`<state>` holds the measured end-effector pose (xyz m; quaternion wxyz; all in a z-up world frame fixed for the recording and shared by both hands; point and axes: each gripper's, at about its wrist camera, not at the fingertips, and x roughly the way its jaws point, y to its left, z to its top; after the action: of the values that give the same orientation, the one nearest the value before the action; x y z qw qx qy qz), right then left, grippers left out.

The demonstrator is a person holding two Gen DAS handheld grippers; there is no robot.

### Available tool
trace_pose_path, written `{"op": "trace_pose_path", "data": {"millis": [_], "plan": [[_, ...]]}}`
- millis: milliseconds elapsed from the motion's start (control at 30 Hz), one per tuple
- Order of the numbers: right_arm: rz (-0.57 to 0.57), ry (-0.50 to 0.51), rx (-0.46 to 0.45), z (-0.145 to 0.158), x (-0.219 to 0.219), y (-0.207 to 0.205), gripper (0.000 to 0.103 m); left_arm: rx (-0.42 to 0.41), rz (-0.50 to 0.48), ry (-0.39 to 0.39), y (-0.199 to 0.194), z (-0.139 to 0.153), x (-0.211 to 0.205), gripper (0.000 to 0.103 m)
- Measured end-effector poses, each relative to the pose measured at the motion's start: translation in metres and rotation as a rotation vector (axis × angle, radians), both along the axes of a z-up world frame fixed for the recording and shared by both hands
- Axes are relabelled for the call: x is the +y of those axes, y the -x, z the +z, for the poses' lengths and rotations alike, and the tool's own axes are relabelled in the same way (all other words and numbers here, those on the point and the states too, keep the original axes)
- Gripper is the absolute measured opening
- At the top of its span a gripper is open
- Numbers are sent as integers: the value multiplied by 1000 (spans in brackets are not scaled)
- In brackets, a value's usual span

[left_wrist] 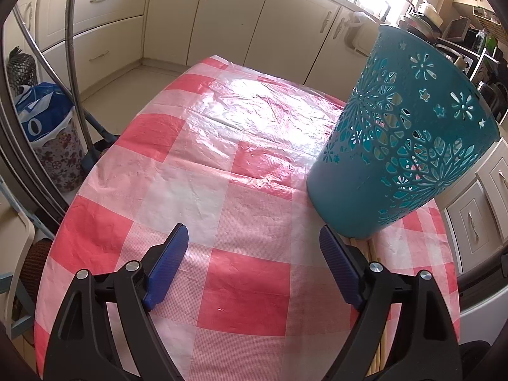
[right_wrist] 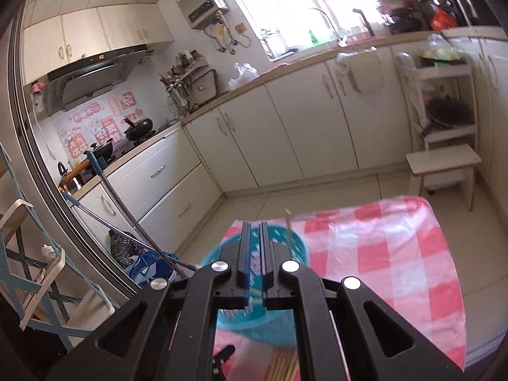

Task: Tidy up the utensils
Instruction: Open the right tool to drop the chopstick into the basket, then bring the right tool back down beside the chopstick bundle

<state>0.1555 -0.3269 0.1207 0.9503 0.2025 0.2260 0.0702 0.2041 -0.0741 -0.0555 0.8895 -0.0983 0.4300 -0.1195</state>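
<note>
**Teal holder on the checked table, chopsticks at its foot**

A teal plastic utensil holder with cut-out flower patterns stands upright on the right side of a table under a red-and-white checked plastic cloth; its wide rim faces up and its narrower base rests on the cloth. Just in front of that base, on the near right part of the table, lies a bundle of pale wooden chopsticks, partly hidden behind the finger of the left gripper; the same chopsticks show at the bottom of the right wrist view, near the holder.

The left gripper hangs over the near part of the cloth with its blue-padded fingers spread wide and nothing between them; the holder stands just beyond its right finger.

The right gripper sits above the holder's rim, fingers drawn nearly together; a thin pale stick stands just right of them over the holder, though whether the pads clamp anything cannot be told, the view being blurred.

Cream kitchen cabinets line the far side.
</note>
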Motion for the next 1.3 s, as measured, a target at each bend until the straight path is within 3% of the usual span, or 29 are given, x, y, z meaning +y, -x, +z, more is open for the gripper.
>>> {"op": "trace_pose_path", "data": {"millis": [100,300,433,533,1300], "plan": [[-8,-14,79,-30,-3,24,6,0,0,-5,0,0,-1,81],[20,-15,336,-129,14,63,6,1,-3,-10,0,0,-2,82],[34,0,413,-159,26,71,6,0,-4,-6,0,0,-2,82],[56,62,419,-158,36,68,6,0,-3,-6,0,0,-2,82],[74,176,435,-162,62,25,8,3,-8,-10,0,0,-4,84]]}}
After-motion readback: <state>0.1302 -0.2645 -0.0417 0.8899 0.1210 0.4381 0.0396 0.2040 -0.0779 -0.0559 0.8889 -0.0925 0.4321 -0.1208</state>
